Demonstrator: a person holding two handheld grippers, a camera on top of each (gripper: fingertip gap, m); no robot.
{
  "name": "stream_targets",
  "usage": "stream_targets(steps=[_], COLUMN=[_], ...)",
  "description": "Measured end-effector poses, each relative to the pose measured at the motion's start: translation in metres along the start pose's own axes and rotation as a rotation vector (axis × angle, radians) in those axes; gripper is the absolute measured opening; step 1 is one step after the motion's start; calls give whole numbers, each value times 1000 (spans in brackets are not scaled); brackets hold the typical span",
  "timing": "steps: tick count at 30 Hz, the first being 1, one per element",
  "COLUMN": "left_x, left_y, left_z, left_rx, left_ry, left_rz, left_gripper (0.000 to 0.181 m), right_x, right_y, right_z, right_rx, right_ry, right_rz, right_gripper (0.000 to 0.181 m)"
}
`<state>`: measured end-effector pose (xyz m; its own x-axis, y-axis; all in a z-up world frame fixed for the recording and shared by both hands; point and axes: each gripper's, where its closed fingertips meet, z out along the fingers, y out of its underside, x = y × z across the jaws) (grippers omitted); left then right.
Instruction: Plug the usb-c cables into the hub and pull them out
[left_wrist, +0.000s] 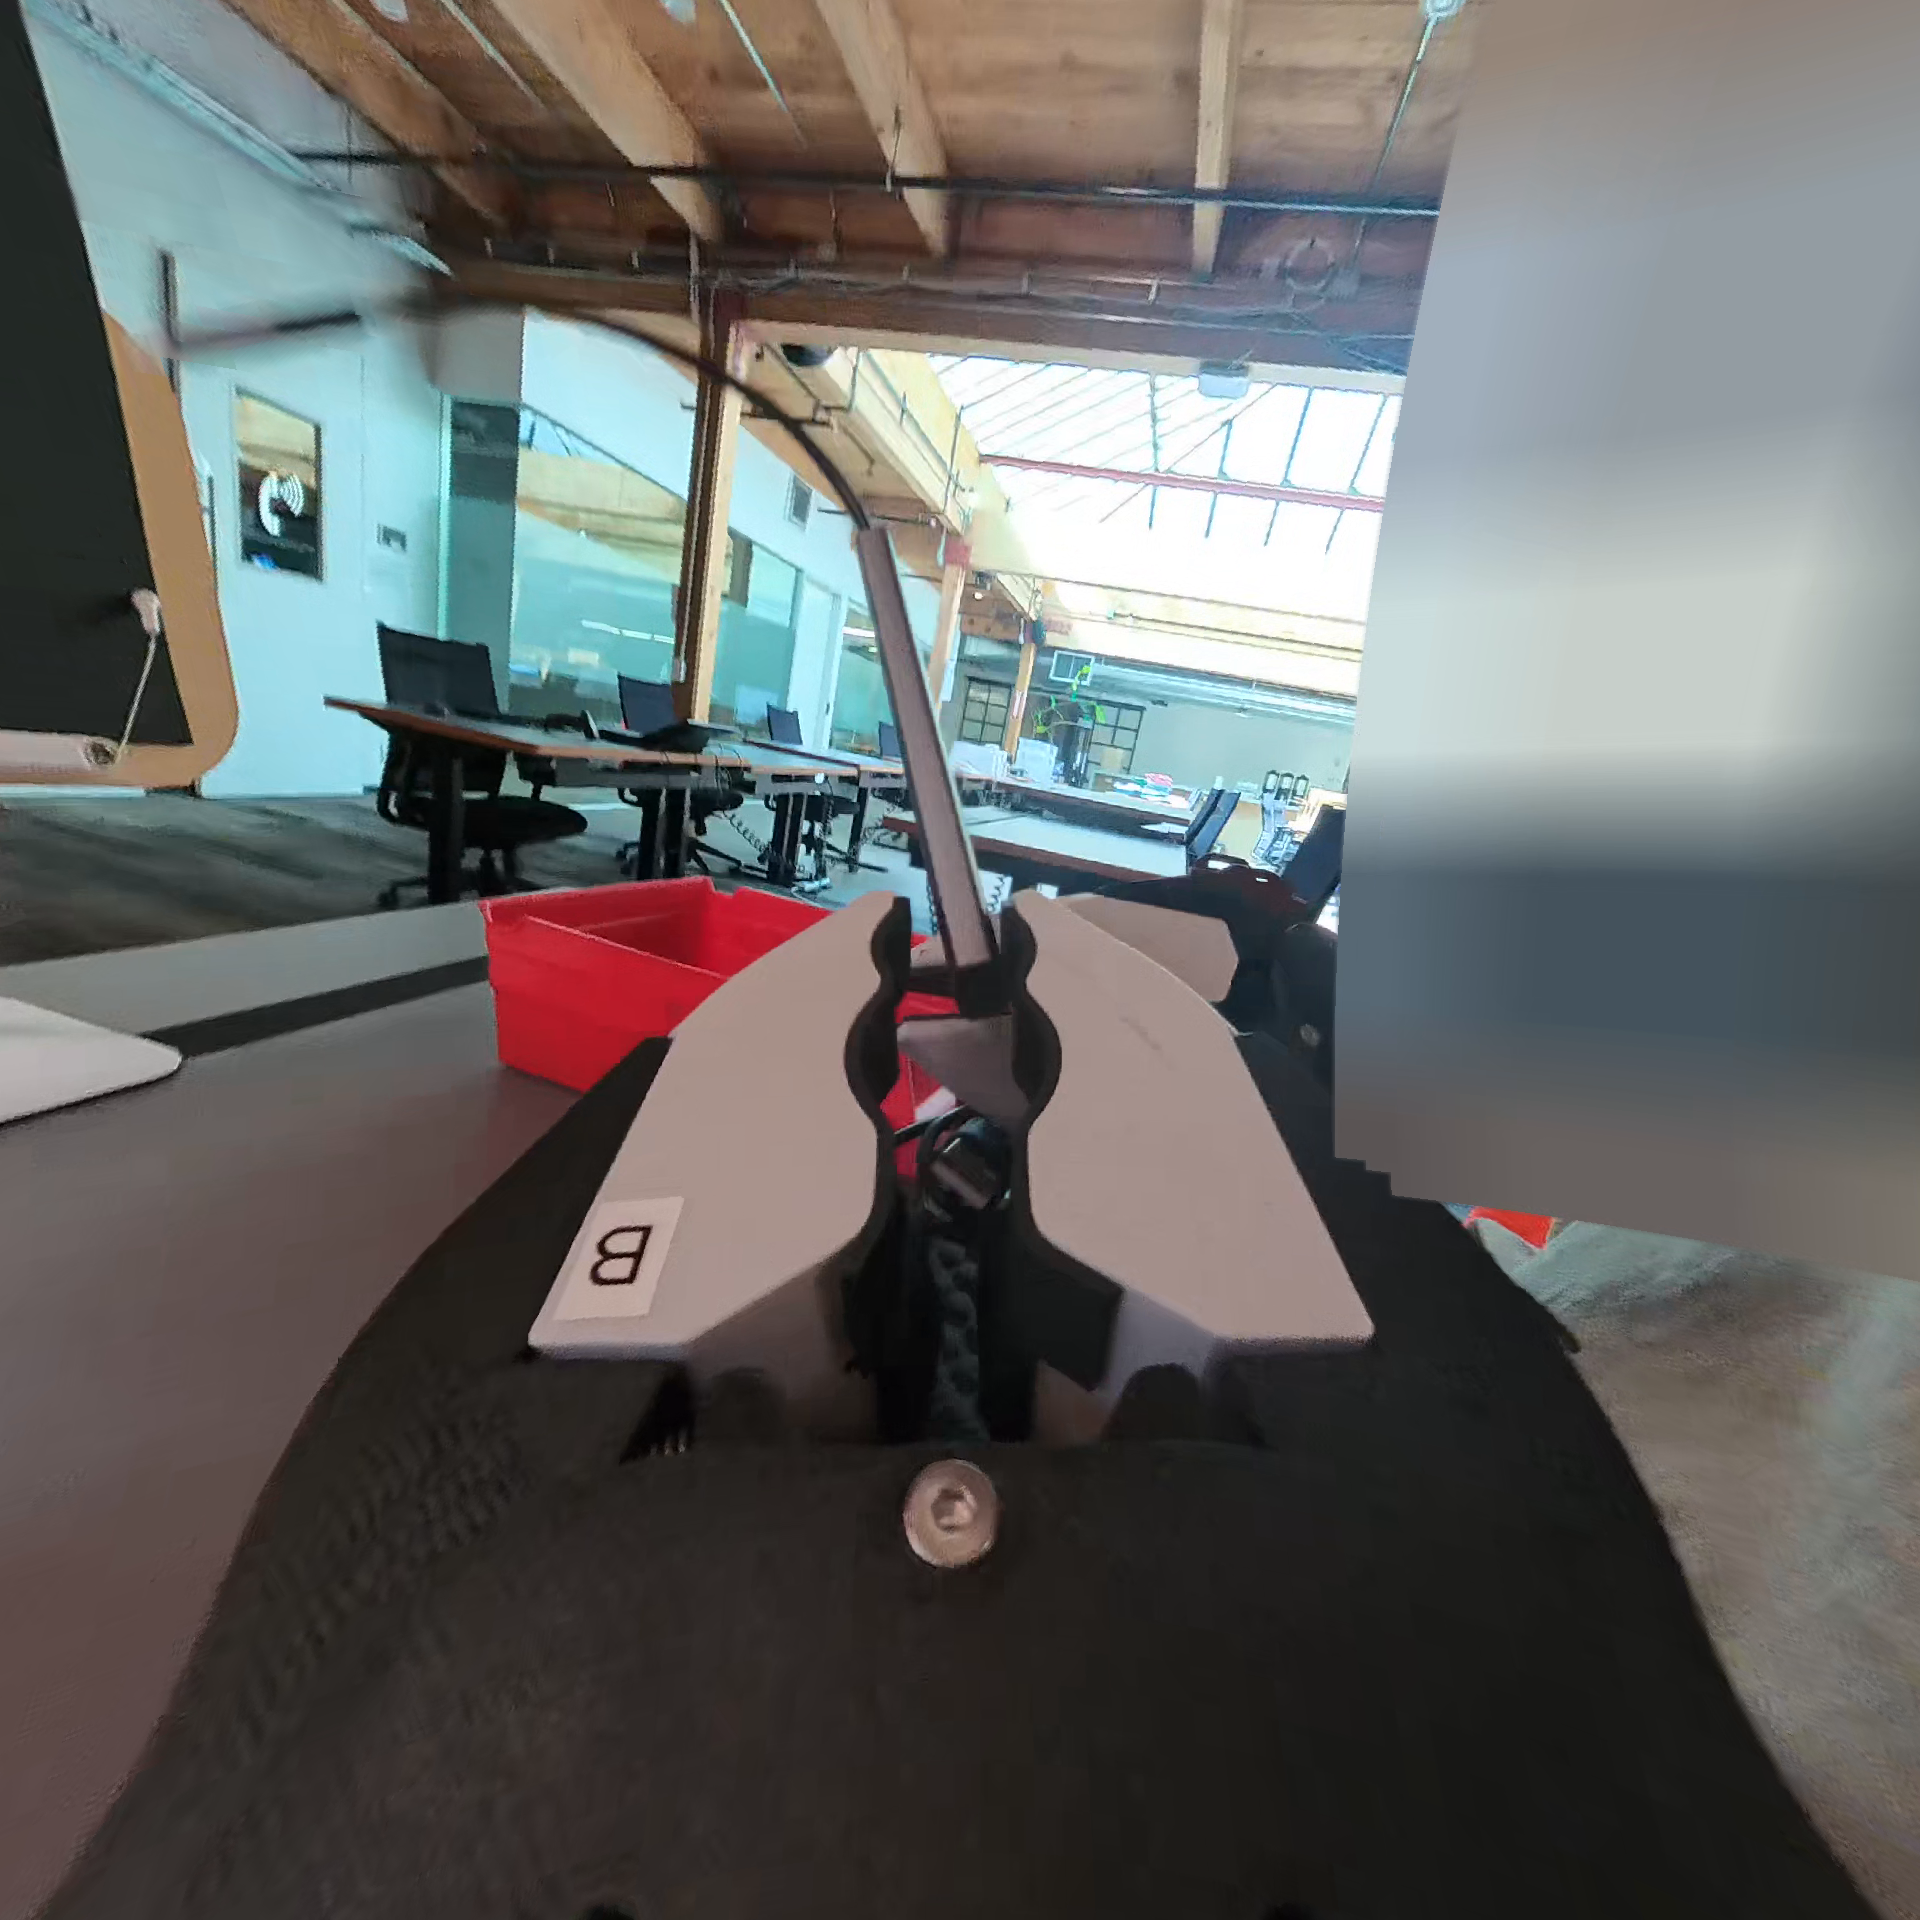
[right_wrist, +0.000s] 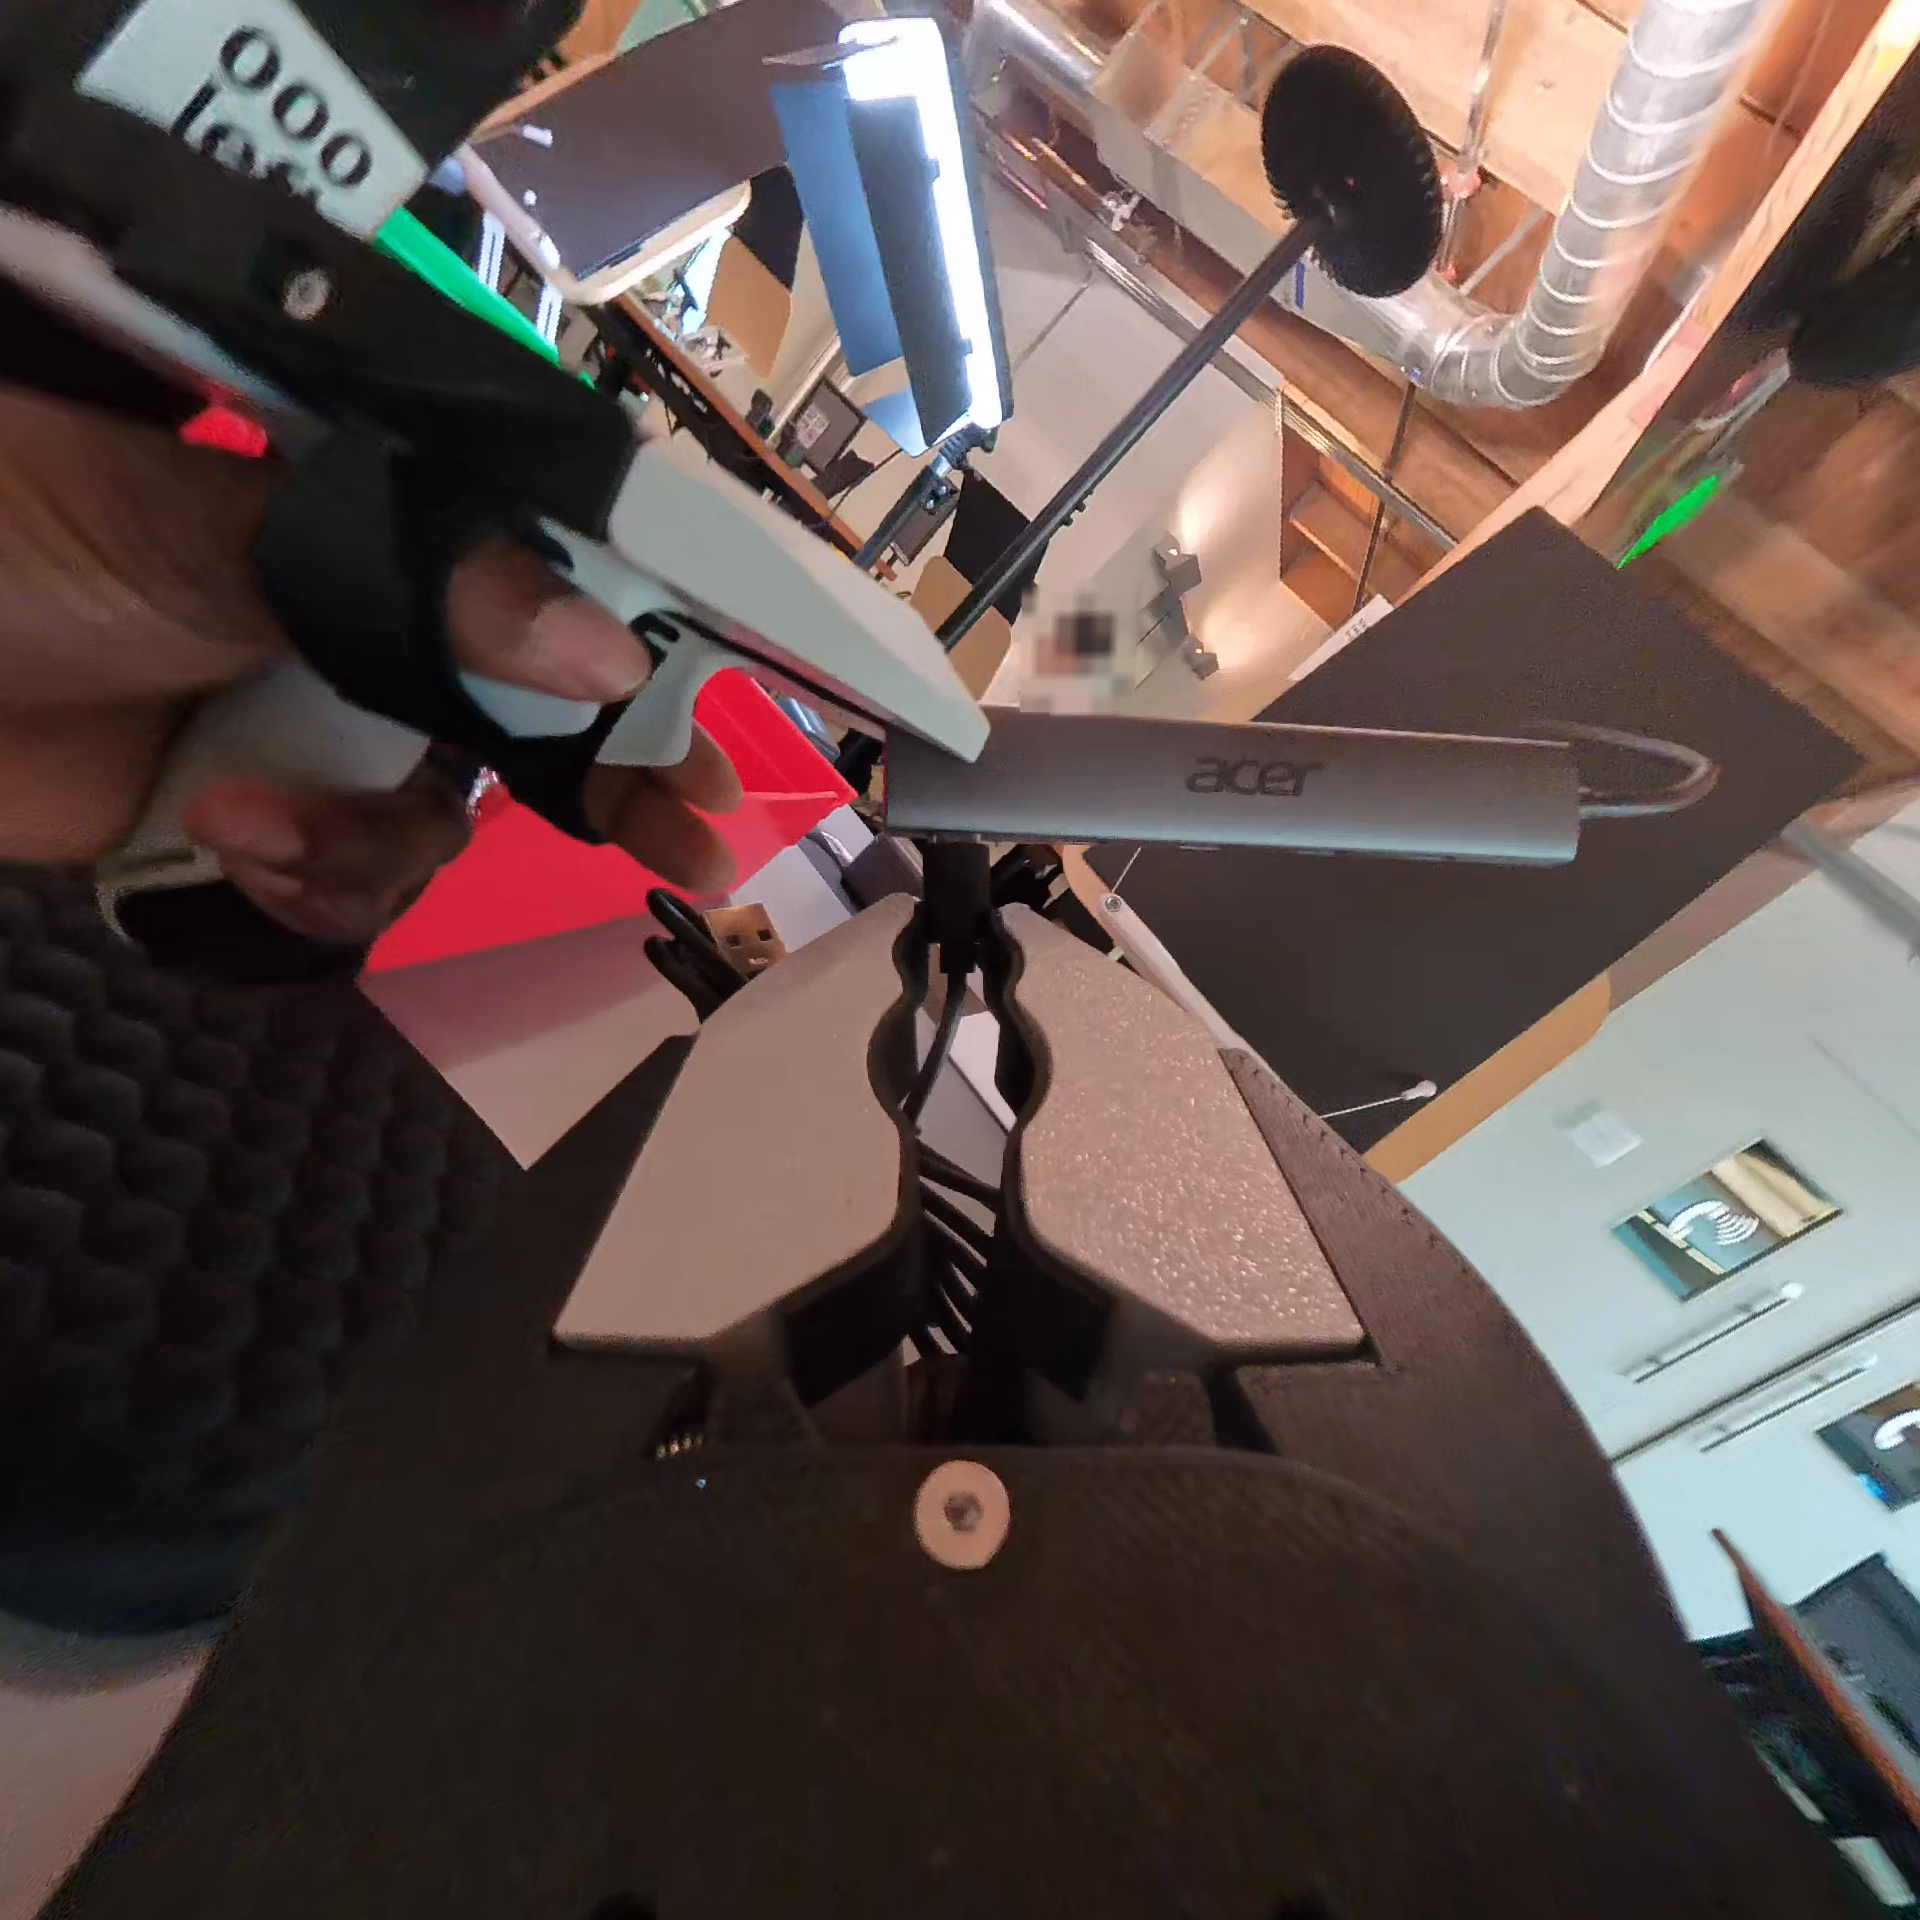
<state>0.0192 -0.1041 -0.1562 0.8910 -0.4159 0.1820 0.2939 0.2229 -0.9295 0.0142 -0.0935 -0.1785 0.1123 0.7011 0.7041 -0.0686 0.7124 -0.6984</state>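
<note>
My left gripper (left_wrist: 954, 925) is shut on one end of a slim grey metal hub (left_wrist: 914, 727) and holds it up in the air; the hub sticks out forward, with its own black lead curving off its far end. In the right wrist view the same hub (right_wrist: 1226, 784) lies across the picture, the left gripper (right_wrist: 935, 717) clamped on its left end. My right gripper (right_wrist: 956, 935) is shut on a black usb-c cable plug (right_wrist: 954, 883), whose tip sits in a port on the hub's lower edge. The cable (right_wrist: 930, 1049) runs back between my fingers.
A red bin (left_wrist: 613, 966) stands on the grey table (left_wrist: 260, 1195) just beyond the left gripper; it also shows in the right wrist view (right_wrist: 540, 883), with a loose usb-a plug (right_wrist: 740, 935) beside it. A person's hand (right_wrist: 582, 665) holds the left gripper. A white object (left_wrist: 62, 1049) lies at the left.
</note>
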Motion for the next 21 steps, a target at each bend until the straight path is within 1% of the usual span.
stream_targets(steps=[5,10,12,15,17,21], left_x=[4,1,1,0,-1,-1], left_y=[6,6,5,2,2,3], left_z=[8,8,8,7,6,7], left_rx=[5,17,36,93,108,134], left_ry=[8,-49,-61,-71,-72,-51], left_rz=[21,91,107,85,75,19], left_gripper=[11,9,9,7,10,10], right_x=[2,4,3,2,0,-1], right_y=[-4,-1,-1,-1,0,2], right_z=[1,2,2,3,3,2], right_rx=[6,-16,-12,-11,-5,-1], right_ry=[24,60,64,82,85,95], right_rz=[32,-46,-49,-50,-17,27], right_gripper=[9,9,9,9,9,9])
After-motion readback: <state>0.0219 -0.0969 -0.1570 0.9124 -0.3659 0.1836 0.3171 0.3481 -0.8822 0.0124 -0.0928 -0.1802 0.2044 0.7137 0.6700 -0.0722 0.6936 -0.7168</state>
